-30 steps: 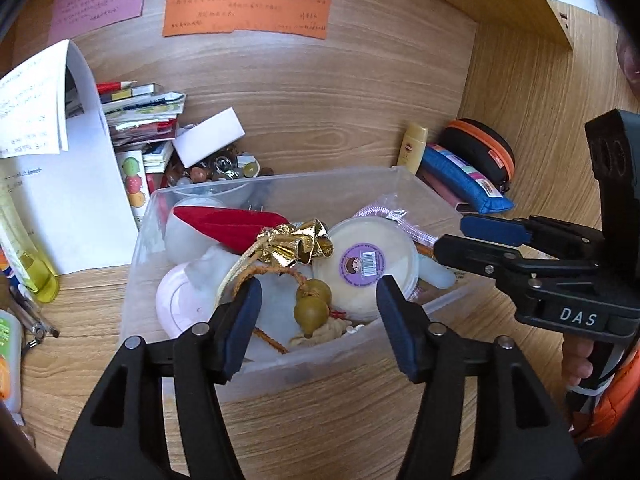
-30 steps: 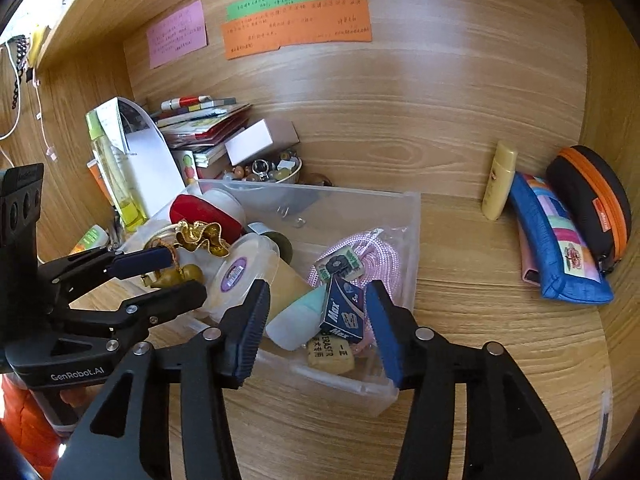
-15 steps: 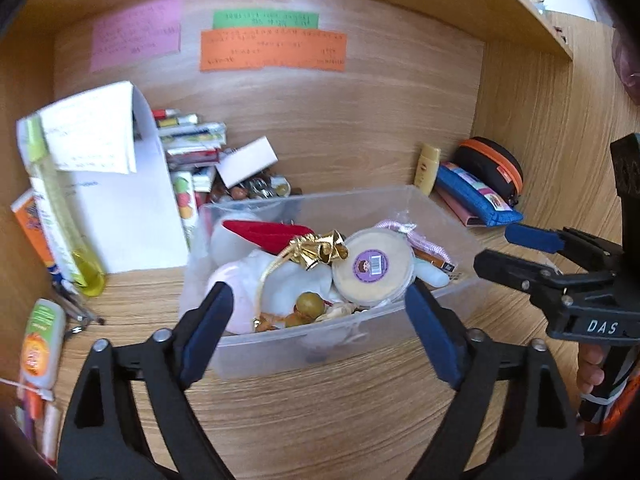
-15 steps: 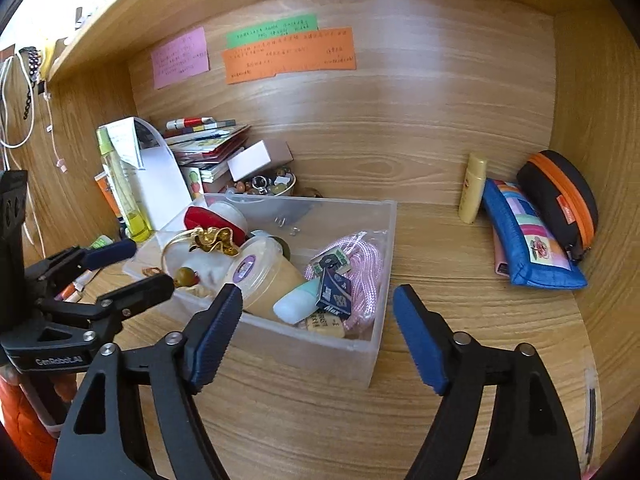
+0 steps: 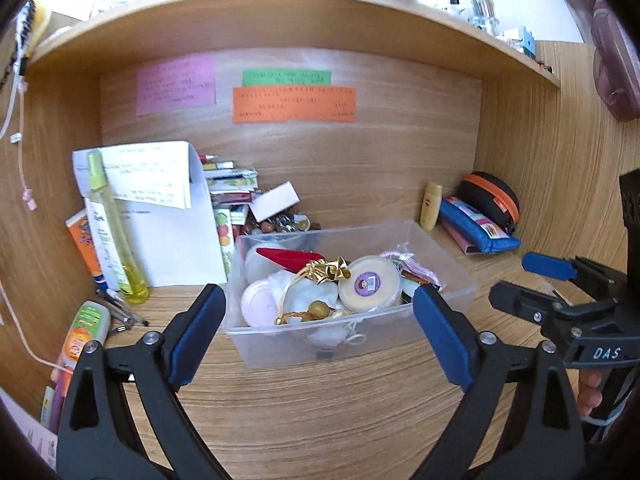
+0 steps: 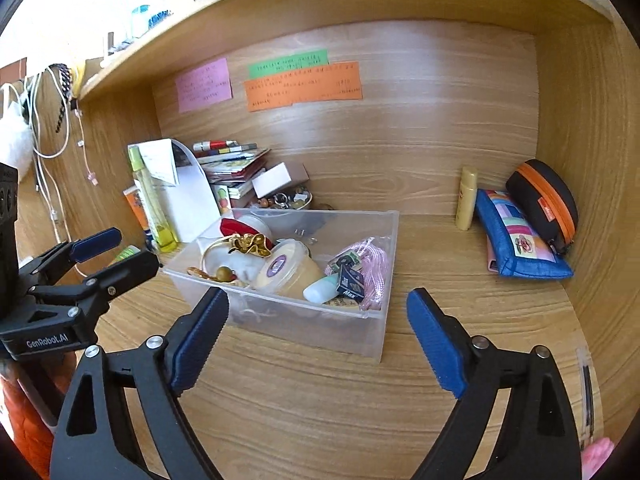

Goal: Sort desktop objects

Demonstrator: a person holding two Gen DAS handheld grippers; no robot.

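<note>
Clearly, clear plastic bin (image 5: pixel 352 344) sits upright, crammed with trinkets.

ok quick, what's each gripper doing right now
Left gripper: open, holding nothing.
Right gripper: open, holding nothing.

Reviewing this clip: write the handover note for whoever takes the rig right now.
Left tool: open, empty, short of the bin.
Right tool: open, empty, also short of the bin.
Bin sits mid-desk, holding a tub, red pouch, pink cord and more.
Outside it: yellow tube, blue pouch, black case at right; spray bottle at left.
Left: those loose things.
</note>
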